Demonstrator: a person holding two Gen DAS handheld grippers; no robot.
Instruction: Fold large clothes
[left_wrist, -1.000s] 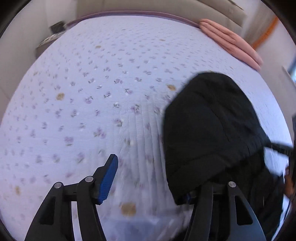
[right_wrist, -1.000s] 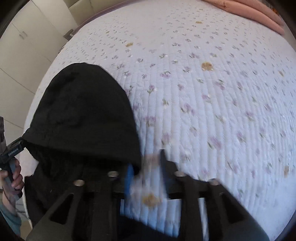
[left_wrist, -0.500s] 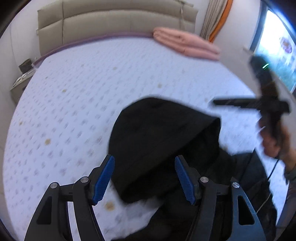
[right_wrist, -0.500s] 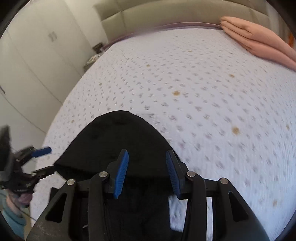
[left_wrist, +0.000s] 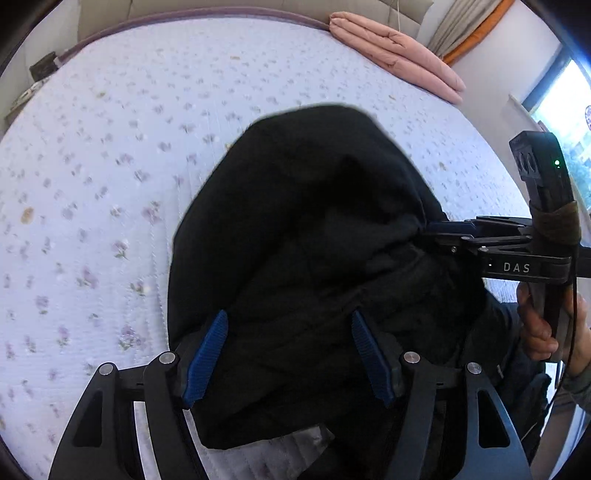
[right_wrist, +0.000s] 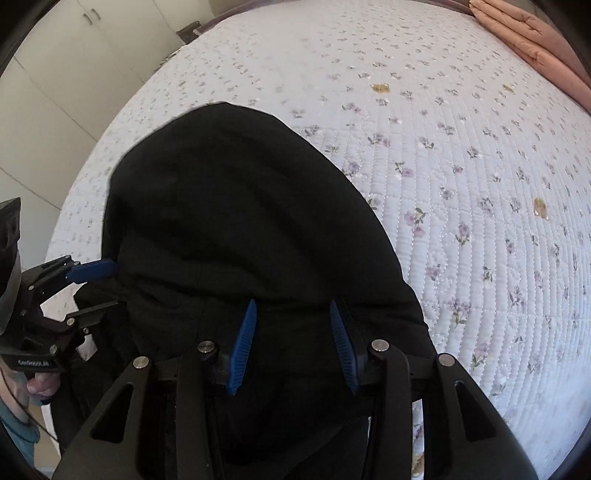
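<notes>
Ahead of the left gripper (left_wrist: 291, 354), seen from the left wrist camera, a black hooded garment (left_wrist: 314, 258) lies on a bed (left_wrist: 110, 166) covered by a pale quilt with small purple flowers. Its two blue-padded fingers stand wide apart, one at each side of the garment's near part, with cloth between them but not pinched. Beyond the fingertips the hood spreads rounded toward the far end of the bed. To the right of the fingers the right gripper (left_wrist: 428, 230) reaches in sideways, its tip at the hood's edge; whether it pinches cloth cannot be told here. Far ahead and right, a folded pink blanket (left_wrist: 395, 51) lies at the bed's head, with a padded beige headboard (left_wrist: 221, 7) behind it, a curtain (left_wrist: 461, 33) and a bright window (left_wrist: 565, 110) at the right.

From the right wrist camera, the right gripper's (right_wrist: 293, 343) fingers are parted, hovering over dark cloth (right_wrist: 240, 221). Left of them the left gripper (right_wrist: 92, 288) sits open at the garment's side. White wardrobe doors (right_wrist: 66, 55) stand beyond the bed's left edge.
</notes>
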